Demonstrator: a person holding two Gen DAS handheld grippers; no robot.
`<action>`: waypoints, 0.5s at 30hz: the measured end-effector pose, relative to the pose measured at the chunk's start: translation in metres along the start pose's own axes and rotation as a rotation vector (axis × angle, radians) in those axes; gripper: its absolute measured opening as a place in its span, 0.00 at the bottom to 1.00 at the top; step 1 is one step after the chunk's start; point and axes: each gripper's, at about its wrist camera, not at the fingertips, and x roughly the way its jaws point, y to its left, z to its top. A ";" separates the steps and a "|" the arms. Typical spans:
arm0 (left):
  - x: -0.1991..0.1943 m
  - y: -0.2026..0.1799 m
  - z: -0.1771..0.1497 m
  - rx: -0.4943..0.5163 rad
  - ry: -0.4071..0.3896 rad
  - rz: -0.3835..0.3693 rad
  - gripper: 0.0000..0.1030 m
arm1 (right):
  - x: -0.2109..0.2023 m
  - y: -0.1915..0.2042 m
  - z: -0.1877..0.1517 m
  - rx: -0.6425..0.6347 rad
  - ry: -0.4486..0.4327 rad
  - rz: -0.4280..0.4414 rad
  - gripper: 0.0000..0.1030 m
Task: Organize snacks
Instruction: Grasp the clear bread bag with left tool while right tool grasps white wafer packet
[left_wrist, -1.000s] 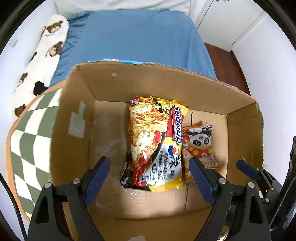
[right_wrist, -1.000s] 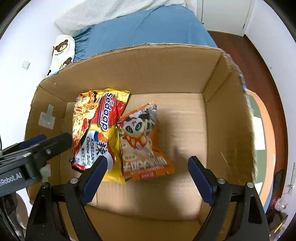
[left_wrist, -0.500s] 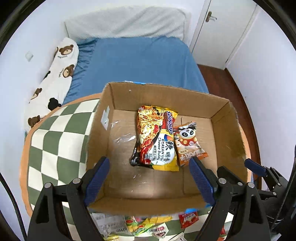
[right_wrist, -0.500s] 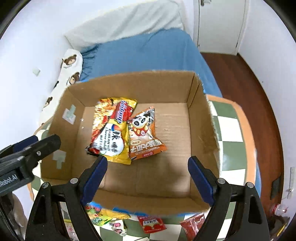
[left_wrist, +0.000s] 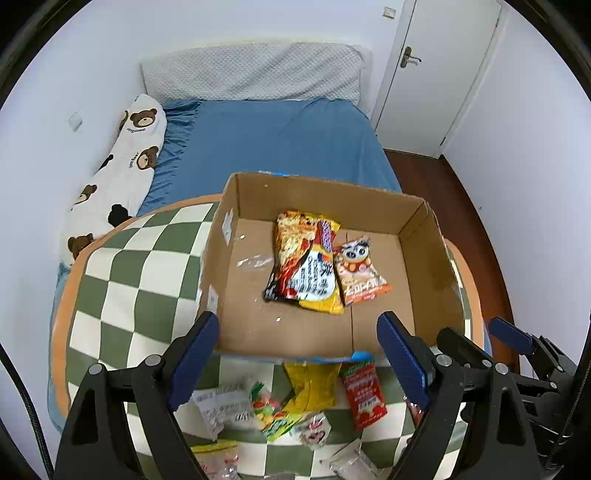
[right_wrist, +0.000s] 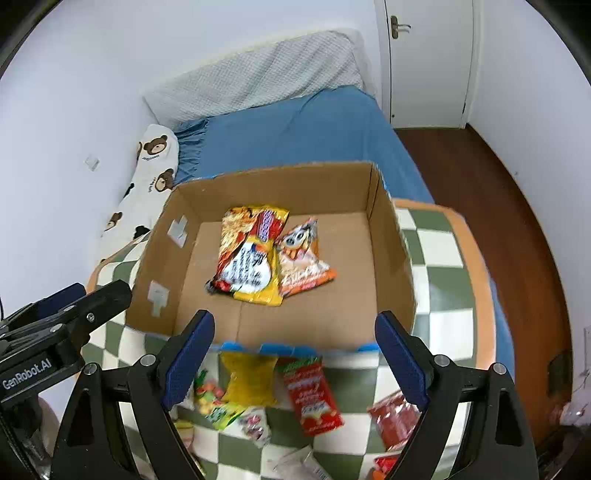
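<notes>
An open cardboard box (left_wrist: 417, 266) (right_wrist: 384, 240) stands on a green-and-white checked cushion. Inside lie a yellow-and-red noodle packet (left_wrist: 304, 262) (right_wrist: 249, 254) and an orange panda snack bag (left_wrist: 360, 271) (right_wrist: 303, 258), side by side. Loose snacks lie on the cushion in front of the box: a yellow bag (left_wrist: 314, 382) (right_wrist: 249, 376), a red sachet (left_wrist: 364, 393) (right_wrist: 312, 391), a green candy pack (left_wrist: 271, 408) and another red packet (right_wrist: 393, 417). My left gripper (left_wrist: 297, 354) and right gripper (right_wrist: 293, 354) both hang open and empty above the near box wall.
A blue bed (left_wrist: 273, 144) with a bear-print pillow (left_wrist: 122, 170) lies behind the box, and a white door (left_wrist: 436, 66) stands at the back right. Brown wooden floor (right_wrist: 517, 221) runs on the right. The other gripper shows at each view's edge.
Both grippers have pulled up and back out of the box. The box looks smaller now, and the loose snacks in front of it have come into view. Both stayed open.
</notes>
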 end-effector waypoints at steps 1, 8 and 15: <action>-0.001 0.001 -0.004 -0.001 0.003 0.005 0.85 | 0.000 -0.001 -0.006 0.007 0.012 0.010 0.88; 0.017 0.035 -0.075 -0.018 0.106 0.113 0.85 | 0.037 -0.005 -0.074 0.039 0.200 0.069 0.88; 0.066 0.092 -0.173 -0.105 0.358 0.172 0.85 | 0.094 -0.001 -0.147 0.054 0.393 0.086 0.88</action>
